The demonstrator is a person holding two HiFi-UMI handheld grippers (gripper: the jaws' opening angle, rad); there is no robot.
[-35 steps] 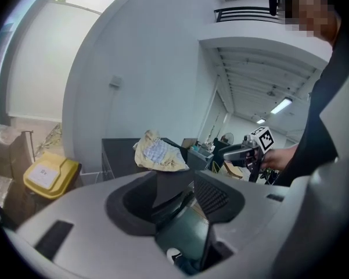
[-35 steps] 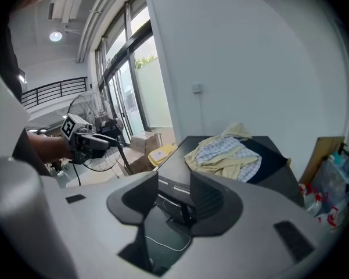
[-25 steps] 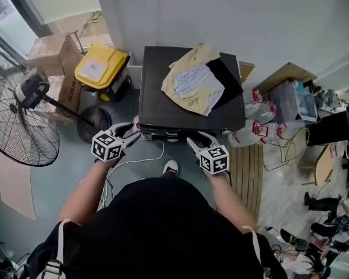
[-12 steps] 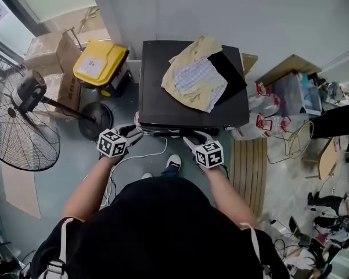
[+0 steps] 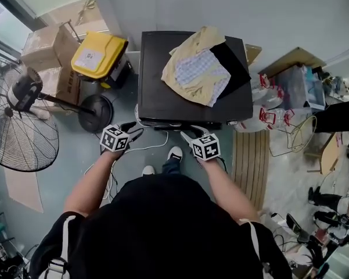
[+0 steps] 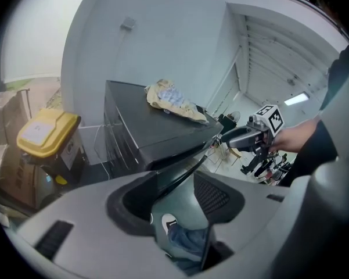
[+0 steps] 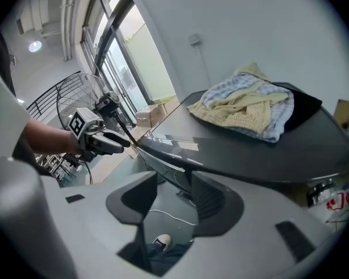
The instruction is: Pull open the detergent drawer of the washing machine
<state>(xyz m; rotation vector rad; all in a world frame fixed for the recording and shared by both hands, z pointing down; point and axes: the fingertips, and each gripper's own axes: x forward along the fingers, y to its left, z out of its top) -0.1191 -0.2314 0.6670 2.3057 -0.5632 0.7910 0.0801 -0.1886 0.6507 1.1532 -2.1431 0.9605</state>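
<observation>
Evidently the detergent drawer is lying out of sight beneath the front lip of the washing machine; I am holding the left hand-held gripper and right hand-held gripper wide open, empty, just before it, so a blind grasp could slip off.

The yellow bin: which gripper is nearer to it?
Left. The left gripper hangs at the front left corner of the washing machine, nearest the yellow bin; the right gripper hangs farther right.

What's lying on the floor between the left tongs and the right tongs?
In the head view, a white cable and the person's white shoe show on the floor between the left tongs and the right tongs.
</observation>
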